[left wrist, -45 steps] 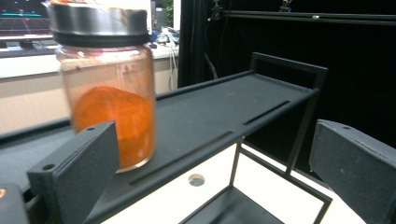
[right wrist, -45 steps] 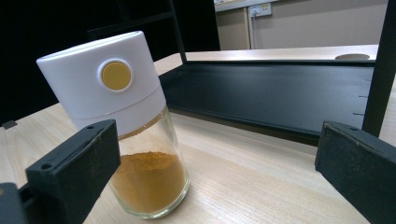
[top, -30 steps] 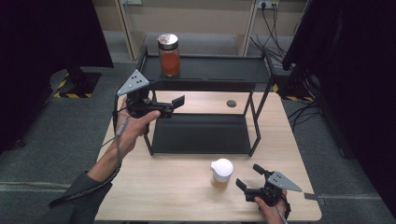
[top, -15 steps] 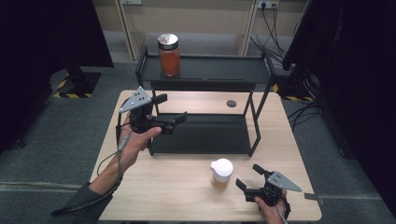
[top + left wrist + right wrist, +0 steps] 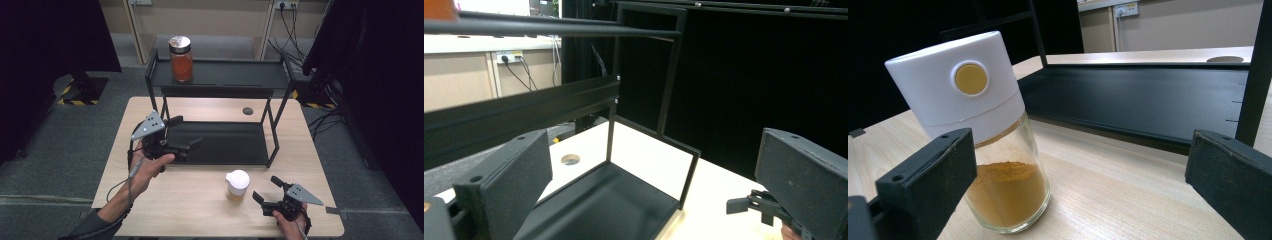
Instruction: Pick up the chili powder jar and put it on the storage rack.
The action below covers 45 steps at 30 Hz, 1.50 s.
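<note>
Jaws of the right gripper (image 5: pixel 266 192) are wide open and hold nothing; the spice jar (image 5: pixel 983 135) stands just ahead, beside one jaw. Left gripper (image 5: pixel 187 134) gapes too, empty, over the black rack's (image 5: pixel 220 142) bottom tray.

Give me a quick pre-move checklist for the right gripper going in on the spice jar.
1. Right gripper open: ok, fingers spread wide in the right gripper view.
2. Spice jar upright on the table: ok, white lid on, yellow powder in the lower part.
3. Jar centred between the fingers: not ok, in the right gripper view it sits near the left finger.
4. Jar free of contact: ok, neither finger touches it.
5. Left gripper out of the way: ok, open and empty at the rack's lower shelf.
6. Rack clearance: ok, jar stands in front of the shelf, apart from it.
</note>
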Each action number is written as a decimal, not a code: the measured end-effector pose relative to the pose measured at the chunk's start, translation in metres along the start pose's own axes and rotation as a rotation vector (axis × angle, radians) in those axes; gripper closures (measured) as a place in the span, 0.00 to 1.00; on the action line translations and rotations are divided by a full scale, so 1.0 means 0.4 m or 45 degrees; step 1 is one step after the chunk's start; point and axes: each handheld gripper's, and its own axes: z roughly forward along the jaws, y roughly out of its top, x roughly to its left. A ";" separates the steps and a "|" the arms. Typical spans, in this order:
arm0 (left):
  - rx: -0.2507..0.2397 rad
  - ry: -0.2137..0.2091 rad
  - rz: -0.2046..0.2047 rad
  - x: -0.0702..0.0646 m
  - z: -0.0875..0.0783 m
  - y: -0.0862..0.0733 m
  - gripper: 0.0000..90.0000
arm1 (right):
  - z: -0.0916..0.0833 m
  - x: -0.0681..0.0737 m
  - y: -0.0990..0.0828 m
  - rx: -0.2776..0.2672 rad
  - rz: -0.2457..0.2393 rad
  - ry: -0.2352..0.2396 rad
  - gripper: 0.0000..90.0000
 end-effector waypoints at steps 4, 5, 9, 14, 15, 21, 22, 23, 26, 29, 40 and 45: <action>-0.009 -0.009 0.031 -0.016 -0.005 -0.022 0.01 | 0.000 0.000 0.000 0.001 0.000 0.001 0.00; -0.009 -0.021 0.035 -0.022 -0.006 -0.033 0.01 | 0.000 0.000 0.000 0.000 -0.003 0.000 0.00; -0.014 -0.033 0.035 -0.029 -0.008 -0.051 0.01 | 0.000 0.000 0.000 -0.001 -0.002 0.000 0.00; -0.023 -0.048 0.030 -0.036 -0.013 -0.084 0.01 | 0.000 0.000 0.000 -0.001 -0.003 0.001 0.00; -0.026 -0.049 0.030 -0.037 -0.015 -0.091 0.01 | 0.000 0.000 0.000 -0.001 -0.004 0.001 0.00; -0.022 -0.037 0.052 -0.047 -0.026 -0.133 0.01 | 0.000 0.000 0.000 -0.002 -0.004 0.000 0.00; -0.021 -0.037 0.051 -0.047 -0.028 -0.139 0.01 | 0.000 0.000 0.000 -0.002 -0.007 0.002 0.00; -0.022 -0.036 0.053 -0.048 -0.031 -0.146 0.01 | 0.000 0.000 0.000 -0.002 -0.007 0.002 0.00; -0.025 -0.029 0.063 -0.053 -0.037 -0.168 0.01 | 0.000 0.000 0.000 -0.001 -0.007 0.002 0.00; -0.025 -0.030 0.057 -0.055 -0.042 -0.202 0.01 | -0.001 0.001 0.001 -0.003 -0.009 0.001 0.00; -0.038 -0.024 0.044 -0.054 -0.056 -0.282 0.01 | 0.000 0.000 0.001 -0.002 -0.010 0.001 0.00; -0.059 -0.023 0.046 -0.056 -0.059 -0.307 0.01 | 0.000 0.000 0.001 -0.002 -0.012 0.002 0.00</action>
